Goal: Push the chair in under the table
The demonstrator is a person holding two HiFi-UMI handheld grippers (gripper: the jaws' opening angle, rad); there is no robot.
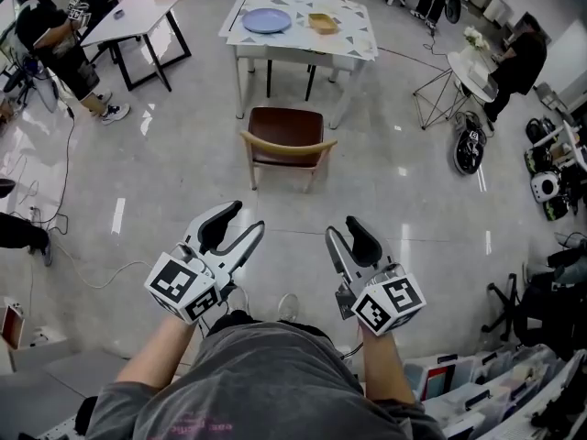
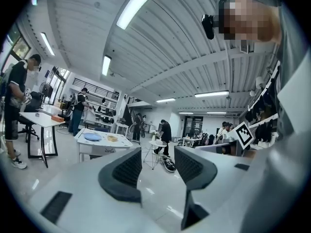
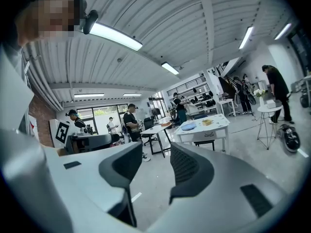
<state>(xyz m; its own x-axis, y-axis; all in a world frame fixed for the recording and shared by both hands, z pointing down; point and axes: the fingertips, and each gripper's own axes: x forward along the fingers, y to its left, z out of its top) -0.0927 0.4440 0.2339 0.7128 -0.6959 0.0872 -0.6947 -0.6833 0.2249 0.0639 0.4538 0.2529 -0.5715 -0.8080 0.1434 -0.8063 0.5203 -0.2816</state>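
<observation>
A chair (image 1: 284,140) with a brown seat and a wooden backrest stands on the floor, pulled out from the white table (image 1: 353,46), its back toward me. On the table lie a blue plate (image 1: 267,20) and a small wooden box (image 1: 322,23). My left gripper (image 1: 243,219) and right gripper (image 1: 342,228) hover side by side well short of the chair, both pointing at it. Both are open with nothing between the jaws. The left gripper view shows the open left gripper (image 2: 155,171) and the table (image 2: 82,145) far off. The right gripper view shows the open right gripper (image 3: 155,168) and the table (image 3: 221,126).
A black-legged white table (image 1: 138,16) and a person (image 1: 55,39) are at the far left. Cables (image 1: 64,200) trail across the left floor. A small round stand (image 1: 463,71), a person (image 1: 518,62) and gear (image 1: 470,145) sit at the right. Bins (image 1: 477,383) lie near my right side.
</observation>
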